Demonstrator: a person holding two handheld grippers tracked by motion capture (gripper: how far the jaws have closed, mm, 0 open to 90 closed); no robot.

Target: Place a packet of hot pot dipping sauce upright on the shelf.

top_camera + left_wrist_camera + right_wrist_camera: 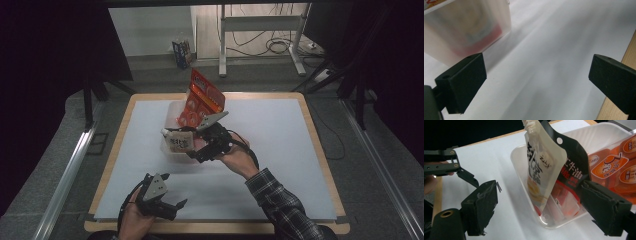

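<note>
Right tool point(192, 150) sits at the near edge of the clear plastic tub point(529, 165), jaws spread wide, nothing between them; the pads don't press on anything. The white spouted pouch point(541, 170) stands on end at the tub's near end, leaning on a black-and-red packet point(571, 162) behind it, spout up. Orange snack bag point(202, 100) stands tilted at the tub's far end, sticking well above the rim. Looks to me like the pouch has been dropped in and the job is packing the tub. Left tool point(167, 205) rests low near the front edge of the surface point(280, 150), well apart from the tub, jaws also spread and empty. Handling guess: the pouch is a soft film pack with liquid or paste inside, so light to middling, floppy and slick, and the body will bulge and slide under a pinch. Best hold is the flat sealed top seam just under the spout, or the stiff spout neck; avoid squeezing the belly. It's only propped, so it may slump if the packet behind shifts. The tub is thin and light and may skate on the surface if nudged; brace it with the left tool when pushing things down.
</note>
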